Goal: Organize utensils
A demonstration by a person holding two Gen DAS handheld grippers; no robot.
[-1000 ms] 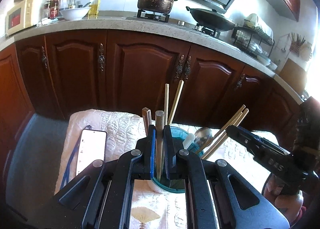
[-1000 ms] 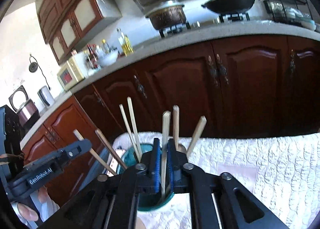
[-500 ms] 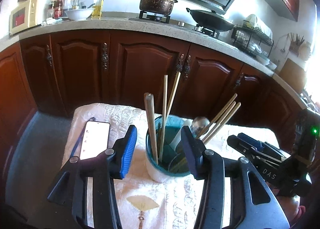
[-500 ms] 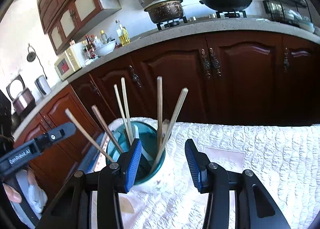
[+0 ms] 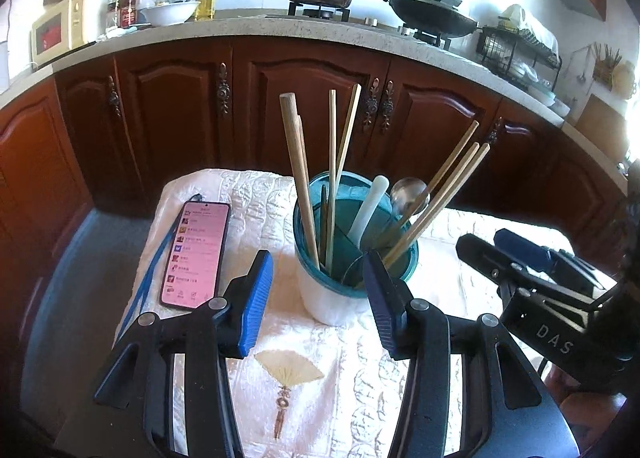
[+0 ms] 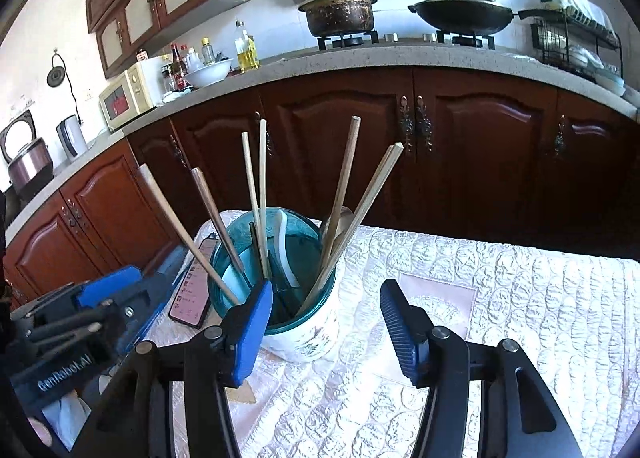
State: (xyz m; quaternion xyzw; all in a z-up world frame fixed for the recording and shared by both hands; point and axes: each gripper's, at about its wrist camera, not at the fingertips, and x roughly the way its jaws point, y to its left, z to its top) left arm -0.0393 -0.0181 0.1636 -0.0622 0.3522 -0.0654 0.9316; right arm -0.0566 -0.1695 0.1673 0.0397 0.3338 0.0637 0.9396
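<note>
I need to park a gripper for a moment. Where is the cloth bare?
Widest bare cloth lies right of the utensil holder, out to the table's far edge. A narrower bare strip runs near the fan motif. Left is crowded: the phone lies there.

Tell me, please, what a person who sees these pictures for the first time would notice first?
First comes the cup with a teal rim, standing on the white cloth and bristling with chopsticks and a metal spoon. Both open grippers, the left gripper and the right gripper, frame it from the near side. A lit phone lies flat on the cloth, left of the cup.
</note>
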